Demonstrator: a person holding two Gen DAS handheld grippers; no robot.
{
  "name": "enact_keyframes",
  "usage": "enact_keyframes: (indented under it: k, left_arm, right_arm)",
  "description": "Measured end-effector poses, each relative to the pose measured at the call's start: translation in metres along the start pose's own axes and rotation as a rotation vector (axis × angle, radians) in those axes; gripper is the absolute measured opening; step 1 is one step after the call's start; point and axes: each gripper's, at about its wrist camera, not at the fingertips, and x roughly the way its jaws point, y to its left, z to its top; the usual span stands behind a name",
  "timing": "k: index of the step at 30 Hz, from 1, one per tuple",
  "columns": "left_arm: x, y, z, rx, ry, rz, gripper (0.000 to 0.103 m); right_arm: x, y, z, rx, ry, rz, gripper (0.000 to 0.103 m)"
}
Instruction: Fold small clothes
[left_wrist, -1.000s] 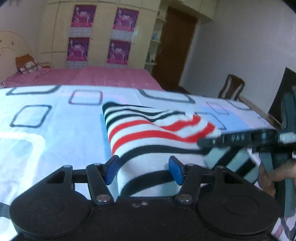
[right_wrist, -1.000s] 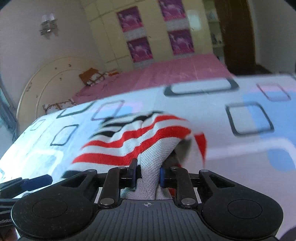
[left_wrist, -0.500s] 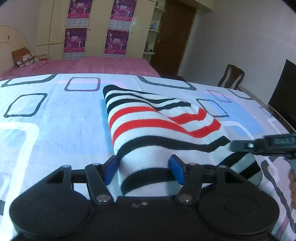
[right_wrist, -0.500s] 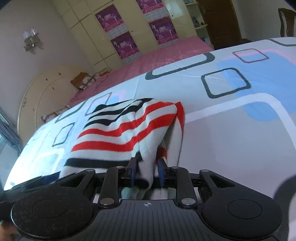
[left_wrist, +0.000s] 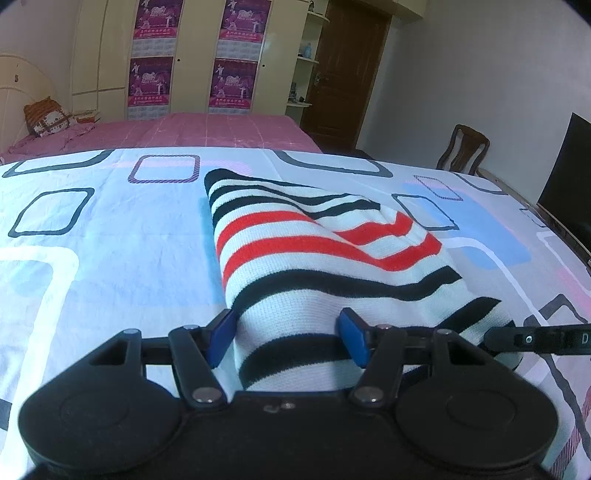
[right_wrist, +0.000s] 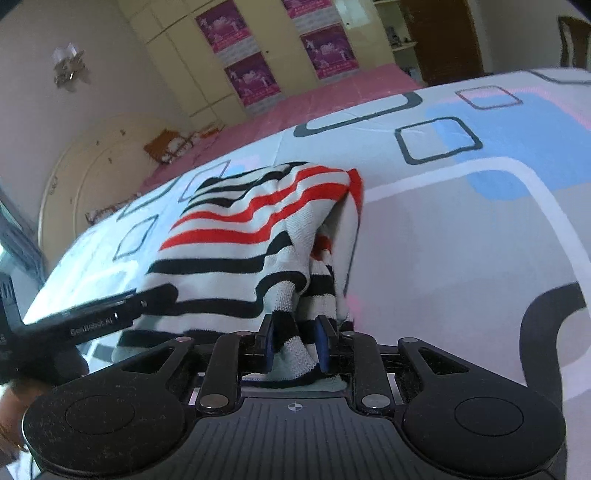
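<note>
A striped sweater (left_wrist: 317, 258) is seen folded on the patterned sheet (left_wrist: 110, 258) at frame centre; its near edge is straddled by the left tool (left_wrist: 288, 341), whose pads stand apart. In the right wrist view, a bunched fold of the sweater (right_wrist: 236, 236) is clamped by the right tool (right_wrist: 295, 345) at lower centre.

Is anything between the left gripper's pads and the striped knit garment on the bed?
Nothing visible: the left gripper straddles the red, black and white striped knit garment, blue pads at its sides.
</note>
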Motion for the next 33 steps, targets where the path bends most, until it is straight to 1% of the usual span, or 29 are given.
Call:
enact_keyframes:
  k: [1,3,4,5,7,12,14,15,16,17,19,25,28,33]
  left_arm:
    - [0.000,0.000,0.000,0.002,0.001,0.000,0.061]
    - [-0.001,-0.001,0.001,0.008,0.004,-0.002,0.061]
    - [-0.001,-0.003,0.000,0.016,0.006,-0.006,0.062]
    - [0.000,-0.005,-0.001,0.026,0.007,-0.001,0.062]
    - [0.000,-0.009,-0.003,0.053,0.000,0.015,0.061]
    - [0.000,-0.010,-0.001,0.051,0.013,0.011,0.061]
    - [-0.001,-0.010,0.000,0.046,0.018,0.009,0.061]
    - [-0.001,-0.010,0.001,0.043,0.020,0.008,0.061]
    - [-0.001,-0.010,0.002,0.041,0.021,0.008,0.061]
    - [-0.002,-0.011,0.002,0.042,0.021,0.007,0.060]
    - [-0.004,-0.010,0.006,0.041,0.020,0.005,0.059]
    - [-0.008,-0.009,0.019,0.043,0.011,0.002,0.057]
    - [-0.006,-0.010,0.028,0.044,0.011,0.010,0.057]
    - [0.004,-0.008,0.042,0.038,0.013,0.048,0.057]
  right_arm:
    - [-0.001,0.000,0.000,-0.006,-0.002,-0.010,0.021]
    - [-0.001,-0.005,-0.002,0.011,0.002,-0.033,0.012]
    - [0.003,-0.012,-0.005,0.035,0.014,-0.057,0.012]
    - [0.008,-0.021,-0.009,0.068,0.031,-0.061,0.012]
    - [0.012,-0.031,-0.014,0.139,0.028,-0.035,0.012]
    - [0.002,-0.023,-0.006,0.095,0.031,-0.021,0.014]
    - [-0.007,-0.013,0.002,0.051,0.007,-0.025,0.021]
    - [-0.010,-0.007,0.006,0.025,-0.016,-0.028,0.039]
    - [-0.012,-0.002,0.010,0.007,-0.033,-0.030,0.055]
    - [-0.012,0.002,0.015,-0.007,-0.048,-0.029,0.056]
    - [-0.004,0.007,0.023,-0.015,-0.050,-0.027,0.056]
    - [0.023,0.005,0.046,0.035,-0.054,-0.029,0.056]
    - [0.034,0.004,0.056,0.038,-0.049,-0.032,0.056]
    - [0.052,0.002,0.073,0.051,-0.038,-0.051,0.056]
